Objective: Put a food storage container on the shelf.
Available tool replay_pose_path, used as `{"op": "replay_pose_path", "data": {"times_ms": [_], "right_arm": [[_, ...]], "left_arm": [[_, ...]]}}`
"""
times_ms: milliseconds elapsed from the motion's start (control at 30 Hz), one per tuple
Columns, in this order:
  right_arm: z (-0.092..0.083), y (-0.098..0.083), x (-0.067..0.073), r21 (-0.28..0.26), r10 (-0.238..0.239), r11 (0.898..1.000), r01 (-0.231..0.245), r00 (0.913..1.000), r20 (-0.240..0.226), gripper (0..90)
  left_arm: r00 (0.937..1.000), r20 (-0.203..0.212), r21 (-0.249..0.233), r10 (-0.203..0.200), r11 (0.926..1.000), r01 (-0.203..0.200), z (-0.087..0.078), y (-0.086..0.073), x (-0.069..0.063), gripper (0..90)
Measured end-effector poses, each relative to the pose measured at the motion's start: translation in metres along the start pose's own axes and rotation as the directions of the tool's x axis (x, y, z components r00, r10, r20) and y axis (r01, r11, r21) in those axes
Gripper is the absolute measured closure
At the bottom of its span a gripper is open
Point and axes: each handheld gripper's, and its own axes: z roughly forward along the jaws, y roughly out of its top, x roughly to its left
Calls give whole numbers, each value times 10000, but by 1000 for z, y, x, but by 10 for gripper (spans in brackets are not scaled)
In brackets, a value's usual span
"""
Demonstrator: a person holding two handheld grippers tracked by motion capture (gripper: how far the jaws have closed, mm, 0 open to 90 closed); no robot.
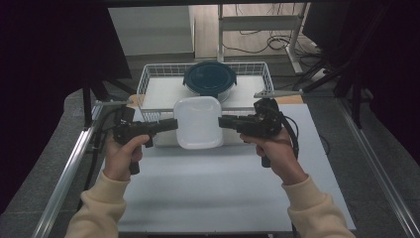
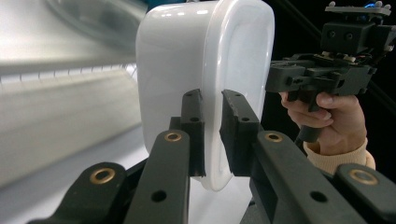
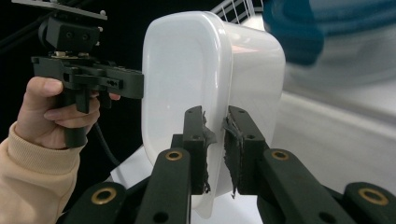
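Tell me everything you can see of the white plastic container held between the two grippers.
The white plastic container is a rounded rectangle of glossy, slightly translucent plastic with a protruding rim and no visible contents. The left gripper and right gripper each clamp that rim on opposite sides, holding it above the grey table, just in front of the white wire basket.

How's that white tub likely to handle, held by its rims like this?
The white tub is probably light: two thin rim pinches, left gripper and right gripper, hold it up. Its glossy plastic may be slippery, so it could slide between the jaws. The thin, translucent walls will likely flex a little rather than crack.
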Motion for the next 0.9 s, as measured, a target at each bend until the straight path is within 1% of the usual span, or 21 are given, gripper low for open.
{"op": "replay_pose_path", "data": {"times_ms": [167,300,333,467,567,600,733,833,900], "right_arm": [[-3,21,5,-161,-247,9996,247,9997,13,785],[-6,35,9,-226,-388,9990,387,9992,-22,785],[-6,39,9,-237,-402,9989,399,9992,-91,786],[-8,49,7,-195,-467,9987,465,9989,-72,786],[-8,59,2,-156,-449,9989,448,9989,-91,786],[-8,62,0,-125,-390,9992,389,9992,-115,787],[-6,71,-12,-224,-144,9997,139,9996,-241,790],[-5,75,-21,-307,82,9995,-91,9995,-305,789],[-4,77,-27,-386,193,9990,-207,9991,-369,789]], "left_arm": [[9997,-97,-138,244,9996,-246,-5,19,-7,802],[9995,-104,-134,308,9994,-309,-7,35,-8,800],[9994,-99,-134,322,9994,-323,-7,38,-8,799],[9995,-73,-46,313,9995,-313,-5,50,-7,799],[9994,-169,10,299,9996,-299,-2,62,-8,798],[9989,-226,65,399,9992,-398,-1,66,-8,798],[9980,-440,207,456,9988,-447,5,82,-9,799],[9987,-411,272,314,9992,-303,10,91,-6,801],[9990,-385,296,211,9994,-199,13,95,-2,801]]}}
